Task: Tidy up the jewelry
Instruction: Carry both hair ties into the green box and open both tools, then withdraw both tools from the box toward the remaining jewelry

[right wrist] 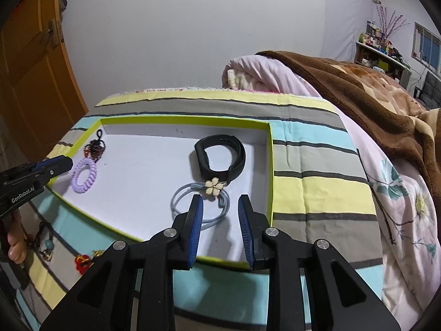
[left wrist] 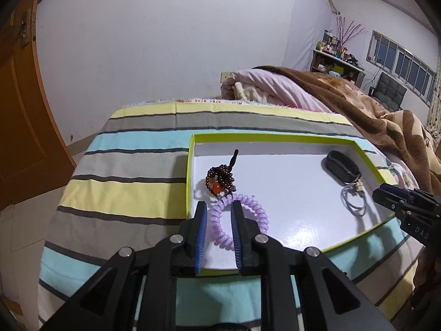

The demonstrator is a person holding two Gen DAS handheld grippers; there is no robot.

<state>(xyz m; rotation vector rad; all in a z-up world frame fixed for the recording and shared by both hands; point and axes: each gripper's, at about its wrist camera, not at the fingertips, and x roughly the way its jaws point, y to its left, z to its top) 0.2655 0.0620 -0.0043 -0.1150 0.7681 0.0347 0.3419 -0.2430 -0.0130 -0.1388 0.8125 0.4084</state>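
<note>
A shallow white box with a green rim (left wrist: 190,171) (right wrist: 271,171) lies on the striped bed. In it are a dark red bead bracelet (left wrist: 219,179) (right wrist: 95,149), a purple spiral hair tie (left wrist: 245,220) (right wrist: 84,176), a black wristband (left wrist: 341,167) (right wrist: 220,158) and a pale blue hair tie with a cream flower (right wrist: 213,187) (left wrist: 354,201). My left gripper (left wrist: 219,209) is open, its fingers on either side of the purple tie's near loop. My right gripper (right wrist: 220,202) is open just over the blue hair tie's near side.
More trinkets, a red one (right wrist: 82,263) and a corded one with a blue bead (right wrist: 48,244), lie on the striped sheet (left wrist: 124,193) left of the box. A rolled pink quilt and brown blanket (right wrist: 358,91) lie behind and to the right. A wooden door (left wrist: 16,110) stands left.
</note>
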